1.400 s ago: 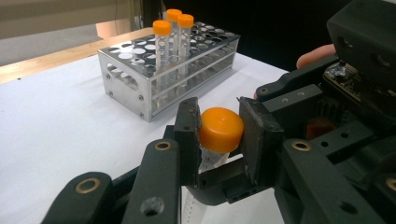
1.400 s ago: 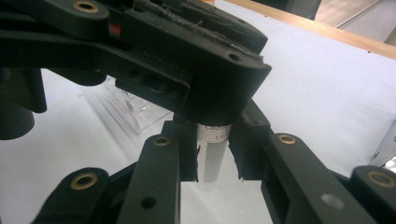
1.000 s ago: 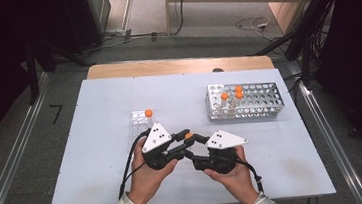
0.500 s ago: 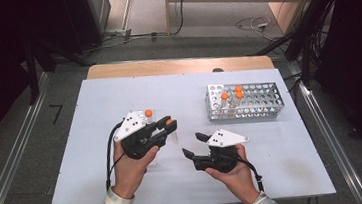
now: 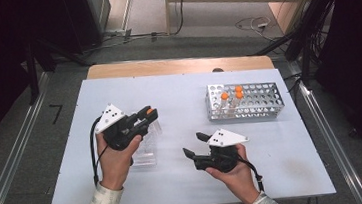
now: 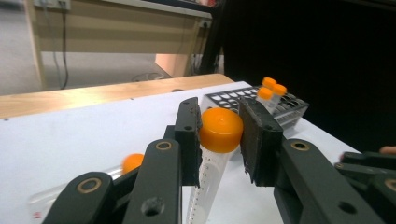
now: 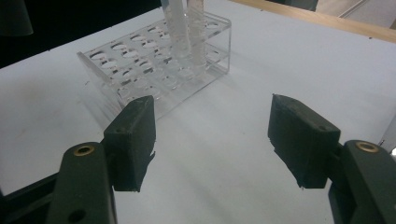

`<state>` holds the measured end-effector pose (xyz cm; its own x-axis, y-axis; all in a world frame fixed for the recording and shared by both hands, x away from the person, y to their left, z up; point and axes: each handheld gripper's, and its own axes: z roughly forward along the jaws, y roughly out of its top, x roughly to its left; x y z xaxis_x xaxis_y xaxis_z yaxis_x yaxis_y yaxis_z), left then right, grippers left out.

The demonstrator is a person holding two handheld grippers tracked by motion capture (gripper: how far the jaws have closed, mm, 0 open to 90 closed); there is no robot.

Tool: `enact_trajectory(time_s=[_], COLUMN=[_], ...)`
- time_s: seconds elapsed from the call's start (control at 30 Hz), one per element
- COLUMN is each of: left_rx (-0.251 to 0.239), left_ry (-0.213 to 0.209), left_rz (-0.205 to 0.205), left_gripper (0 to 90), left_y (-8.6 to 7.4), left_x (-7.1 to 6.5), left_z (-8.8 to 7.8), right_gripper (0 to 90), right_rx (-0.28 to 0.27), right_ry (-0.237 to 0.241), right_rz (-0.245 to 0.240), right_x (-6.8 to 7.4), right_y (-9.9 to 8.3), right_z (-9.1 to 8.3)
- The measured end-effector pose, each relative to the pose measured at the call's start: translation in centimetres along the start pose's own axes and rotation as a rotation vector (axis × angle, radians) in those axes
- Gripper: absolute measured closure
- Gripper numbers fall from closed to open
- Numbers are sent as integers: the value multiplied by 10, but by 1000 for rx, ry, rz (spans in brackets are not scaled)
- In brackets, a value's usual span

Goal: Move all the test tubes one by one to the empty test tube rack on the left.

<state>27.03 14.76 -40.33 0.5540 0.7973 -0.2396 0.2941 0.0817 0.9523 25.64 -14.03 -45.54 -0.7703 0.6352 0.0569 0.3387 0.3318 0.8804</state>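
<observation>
My left gripper (image 5: 150, 114) is shut on an orange-capped clear tube (image 6: 219, 130), its pads pressing on the cap from both sides. It hovers over a clear plastic rack (image 5: 146, 153) at the table's left middle. My right gripper (image 5: 194, 145) points left toward that rack, low over the table. Its jaws have just been opening and now stand open with nothing between them (image 7: 212, 135). The clear rack (image 7: 154, 65) ahead of it holds two upright tubes (image 7: 187, 28). A second orange cap (image 6: 133, 162) shows low behind my left jaw.
A grey wire rack (image 5: 259, 102) with three orange-capped tubes (image 5: 232, 94) stands at the back right of the white table (image 5: 177, 87). A wooden strip (image 5: 175, 66) runs along the far edge. Metal rails flank both sides.
My left gripper has pulled away from the right one, leftward and toward the far side, carrying the orange-capped tube. The right hand stayed put and its jaws stand wider.
</observation>
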Motion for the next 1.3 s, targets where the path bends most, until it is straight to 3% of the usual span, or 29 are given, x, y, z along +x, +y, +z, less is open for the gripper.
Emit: enact_trajectory(time_s=[0.5, 1.3], left_rx=[-30, 57], left_ry=[81, 125], left_rz=[0, 65], left_gripper=[704, 703], left_y=[5, -16], left_x=[17, 12], left_z=[-9, 11], right_gripper=[312, 312], right_rx=[-4, -4], right_ry=[-8, -9], right_rz=[6, 5], right_x=[-2, -3], right_y=[0, -1], right_z=[-1, -2])
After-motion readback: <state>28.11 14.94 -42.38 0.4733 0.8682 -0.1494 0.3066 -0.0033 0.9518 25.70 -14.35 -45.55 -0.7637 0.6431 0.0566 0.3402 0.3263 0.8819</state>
